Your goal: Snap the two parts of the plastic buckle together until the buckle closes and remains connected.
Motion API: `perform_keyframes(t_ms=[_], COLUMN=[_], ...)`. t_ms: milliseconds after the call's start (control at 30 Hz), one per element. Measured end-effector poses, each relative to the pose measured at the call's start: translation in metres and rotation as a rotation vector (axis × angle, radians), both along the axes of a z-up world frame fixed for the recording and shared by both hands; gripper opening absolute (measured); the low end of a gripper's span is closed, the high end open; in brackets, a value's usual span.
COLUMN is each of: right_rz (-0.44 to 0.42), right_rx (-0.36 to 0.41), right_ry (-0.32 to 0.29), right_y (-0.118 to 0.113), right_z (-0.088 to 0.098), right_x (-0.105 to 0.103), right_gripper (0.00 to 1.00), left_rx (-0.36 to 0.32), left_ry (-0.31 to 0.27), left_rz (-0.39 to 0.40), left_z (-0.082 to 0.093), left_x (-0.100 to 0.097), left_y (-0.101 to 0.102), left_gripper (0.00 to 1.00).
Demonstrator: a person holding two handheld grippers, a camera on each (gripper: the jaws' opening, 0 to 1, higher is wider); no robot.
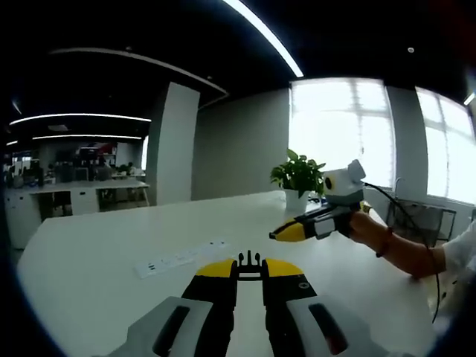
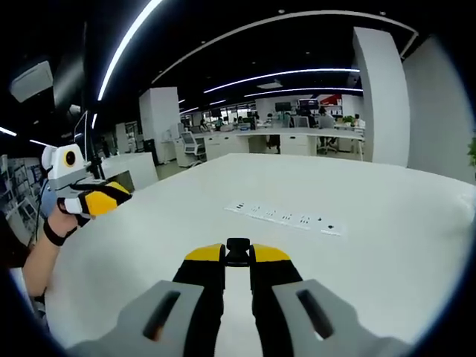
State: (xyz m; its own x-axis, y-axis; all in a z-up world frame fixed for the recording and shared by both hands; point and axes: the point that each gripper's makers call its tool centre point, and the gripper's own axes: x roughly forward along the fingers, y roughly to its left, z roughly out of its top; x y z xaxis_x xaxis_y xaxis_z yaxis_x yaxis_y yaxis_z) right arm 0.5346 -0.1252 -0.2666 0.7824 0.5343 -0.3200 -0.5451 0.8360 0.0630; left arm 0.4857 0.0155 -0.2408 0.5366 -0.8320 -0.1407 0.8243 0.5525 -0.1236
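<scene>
Above the white worktop [image 1: 89, 245], our left tongs [image 1: 250, 268] pinch the pronged buckle half [image 1: 250, 262]; our right tongs [image 2: 237, 253] clamp the socket half [image 2: 238, 251].

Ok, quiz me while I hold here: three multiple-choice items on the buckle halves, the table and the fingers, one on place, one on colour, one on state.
1. Where is the pronged buckle half?
A. Lying on the table
B. Between the left gripper fingers
C. Beside the plant

2. What colour are the tips of the right gripper?
A. Red
B. Blue
C. Yellow

3. What state are the two buckle halves in?
A. Snapped together
B. Apart, one in each gripper
C. Both lying on the table

Answers:
1 B, the prongs stick out from between the left fingers.
2 C, yellow pads flank the socket half.
3 B, each view has a separate black piece held.
</scene>
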Motion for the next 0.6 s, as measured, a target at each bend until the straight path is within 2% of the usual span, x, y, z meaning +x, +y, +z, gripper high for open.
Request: perform_keyframes(t_ms=[200, 267, 467, 600], right_rz=[0.015, 0.016, 0.023, 0.031], right_rx=[-0.002, -0.005, -0.001, 0.001], right_ry=[-0.003, -0.004, -0.002, -0.005], right_y=[0.005, 0.004, 0.003, 0.002], right_z=[-0.001, -0.002, -0.007, -0.007], right_x=[-0.012, -0.014, -0.024, -0.030], right_gripper=[0.11, 0.11, 0.11, 0.11], left_rx=[0.007, 0.020, -0.002, 0.019], left_ry=[0.001, -0.009, 0.024, 0.033], left_rz=[-0.011, -0.041, -0.050, -0.048], left_z=[-0.003, -0.006, -0.015, -0.023], left_x=[-0.013, -0.021, -0.026, -0.031], left_y=[-0.001, -0.004, -0.001, -0.001], left_gripper=[0.12, 0.12, 0.12, 0.12])
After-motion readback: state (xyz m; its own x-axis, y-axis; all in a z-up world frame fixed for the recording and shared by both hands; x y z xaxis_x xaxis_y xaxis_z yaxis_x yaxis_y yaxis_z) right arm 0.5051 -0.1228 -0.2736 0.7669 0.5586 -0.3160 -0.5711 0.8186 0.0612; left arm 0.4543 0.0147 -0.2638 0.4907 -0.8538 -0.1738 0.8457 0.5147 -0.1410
